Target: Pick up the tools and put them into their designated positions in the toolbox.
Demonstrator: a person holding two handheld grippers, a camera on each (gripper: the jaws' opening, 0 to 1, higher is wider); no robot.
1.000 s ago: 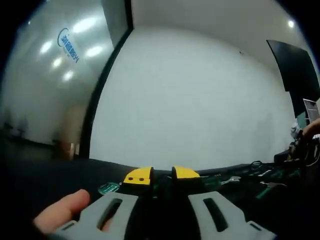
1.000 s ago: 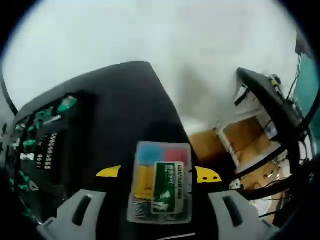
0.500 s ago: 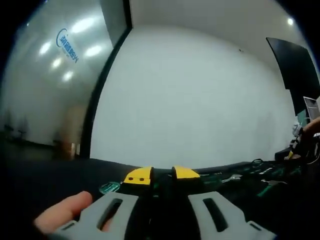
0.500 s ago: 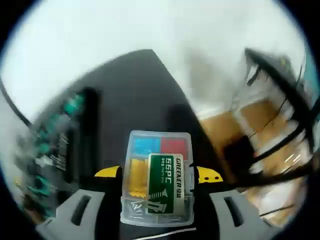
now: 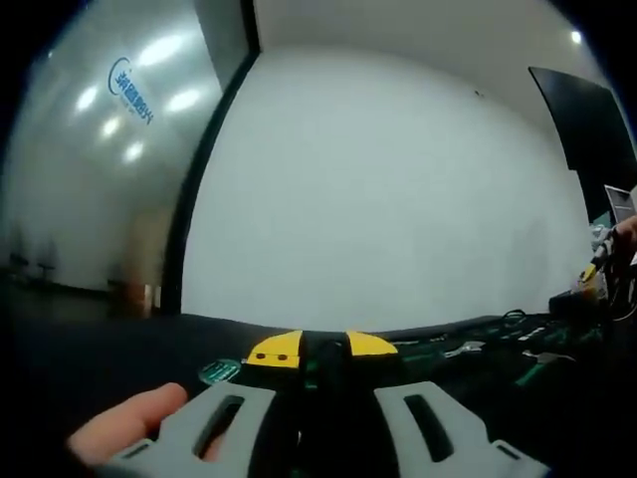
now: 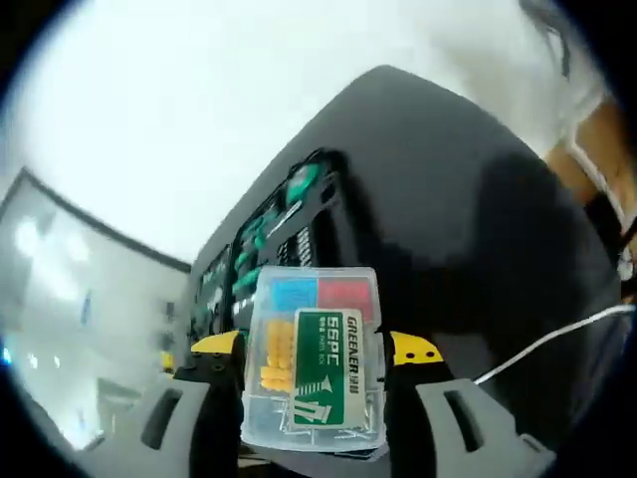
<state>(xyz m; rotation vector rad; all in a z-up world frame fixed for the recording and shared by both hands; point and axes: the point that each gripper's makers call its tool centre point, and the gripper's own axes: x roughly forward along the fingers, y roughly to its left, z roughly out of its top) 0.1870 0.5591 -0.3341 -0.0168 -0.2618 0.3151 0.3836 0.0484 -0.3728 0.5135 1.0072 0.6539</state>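
My right gripper is shut on a clear plastic parts box with a green label and blue, red and yellow compartments, held up above the black table. Beyond it to the left lies the open black toolbox, with green-handled tools in its slots. My left gripper sits low over the table with its yellow tips close together. A dark shape lies between them that I cannot identify. The toolbox's green tools show at the right of the left gripper view.
A person's thumb rests by the left jaw. A round green item lies on the black table. A white cable runs across its right side. A white wall stands behind.
The right gripper view has swung left and tilted, bringing the toolbox closer to the centre behind the held parts box. The left gripper has hardly moved.
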